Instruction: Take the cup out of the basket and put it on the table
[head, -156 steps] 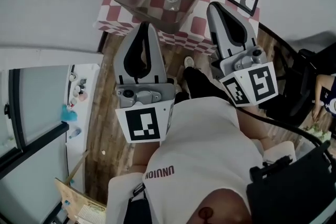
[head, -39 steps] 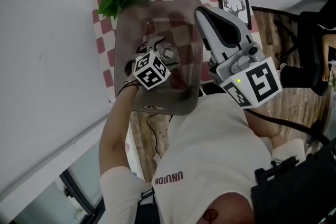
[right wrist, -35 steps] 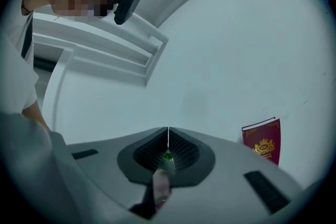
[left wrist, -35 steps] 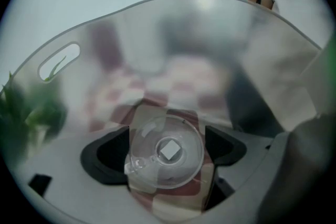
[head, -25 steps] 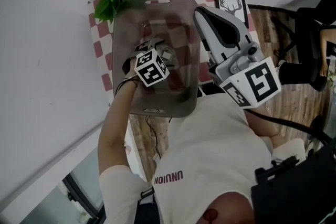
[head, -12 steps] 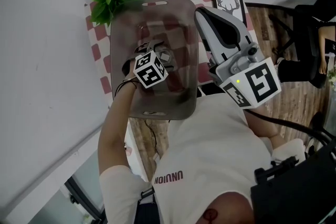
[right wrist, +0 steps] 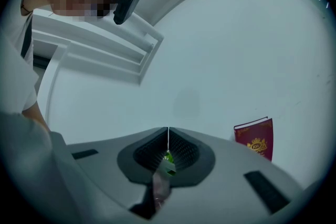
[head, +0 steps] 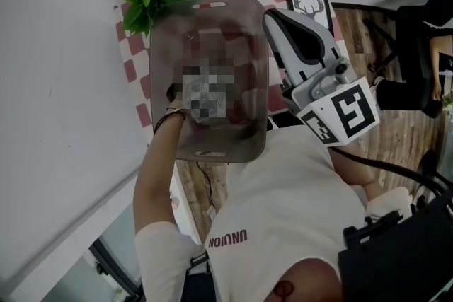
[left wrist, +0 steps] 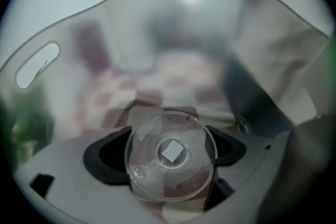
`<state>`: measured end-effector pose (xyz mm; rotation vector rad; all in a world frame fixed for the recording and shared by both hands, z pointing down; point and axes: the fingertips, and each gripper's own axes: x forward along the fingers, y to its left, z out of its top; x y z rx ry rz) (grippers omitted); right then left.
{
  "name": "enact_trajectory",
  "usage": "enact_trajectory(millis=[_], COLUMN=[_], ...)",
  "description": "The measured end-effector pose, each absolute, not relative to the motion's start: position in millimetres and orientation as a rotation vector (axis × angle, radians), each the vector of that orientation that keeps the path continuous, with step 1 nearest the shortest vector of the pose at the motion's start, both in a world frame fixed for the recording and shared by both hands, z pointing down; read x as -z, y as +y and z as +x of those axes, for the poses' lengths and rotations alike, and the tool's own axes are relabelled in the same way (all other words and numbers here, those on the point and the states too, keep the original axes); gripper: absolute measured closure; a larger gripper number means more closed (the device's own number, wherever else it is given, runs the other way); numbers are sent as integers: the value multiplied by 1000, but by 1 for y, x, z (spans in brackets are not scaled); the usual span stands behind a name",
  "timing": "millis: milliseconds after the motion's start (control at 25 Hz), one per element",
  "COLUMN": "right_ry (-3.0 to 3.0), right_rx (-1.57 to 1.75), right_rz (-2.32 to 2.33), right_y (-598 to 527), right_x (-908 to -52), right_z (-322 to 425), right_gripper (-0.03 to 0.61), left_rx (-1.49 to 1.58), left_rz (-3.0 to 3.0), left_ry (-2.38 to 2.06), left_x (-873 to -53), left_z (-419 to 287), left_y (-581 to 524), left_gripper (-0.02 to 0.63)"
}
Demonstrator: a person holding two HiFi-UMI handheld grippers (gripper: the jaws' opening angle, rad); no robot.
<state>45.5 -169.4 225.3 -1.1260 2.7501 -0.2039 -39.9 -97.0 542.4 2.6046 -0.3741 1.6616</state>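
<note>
There is one clear glass cup (left wrist: pixel 170 157), low inside the one basket (left wrist: pixel 157 34). The left gripper (left wrist: pixel 169 150) reaches into the basket and pinches the cup from both sides, probably to lift it out. The right gripper (right wrist: pixel 168 139) is closed on nothing and hangs beside the basket, out of the way. That makes two grippers.

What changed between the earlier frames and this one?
The left gripper moved from low in front of the person up into the basket and now holds the cup between its jaws. The right gripper rose beside the basket, jaws together. The basket stays on the table, with the cup inside it.
</note>
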Motion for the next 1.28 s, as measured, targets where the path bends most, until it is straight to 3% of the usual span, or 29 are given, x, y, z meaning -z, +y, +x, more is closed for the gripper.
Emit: enact_trajectory(millis=[1280], right_ry=[2752], right_rx=[200], right_rz=[-1101], right_y=[-168], right_x=[-224], right_z=[43], right_gripper=[560], left_rx=[-1552], left_rz=[2504], left_ry=[-670], left_x=[-512], left_z=[-43], left_y=[-101], left_gripper=[172])
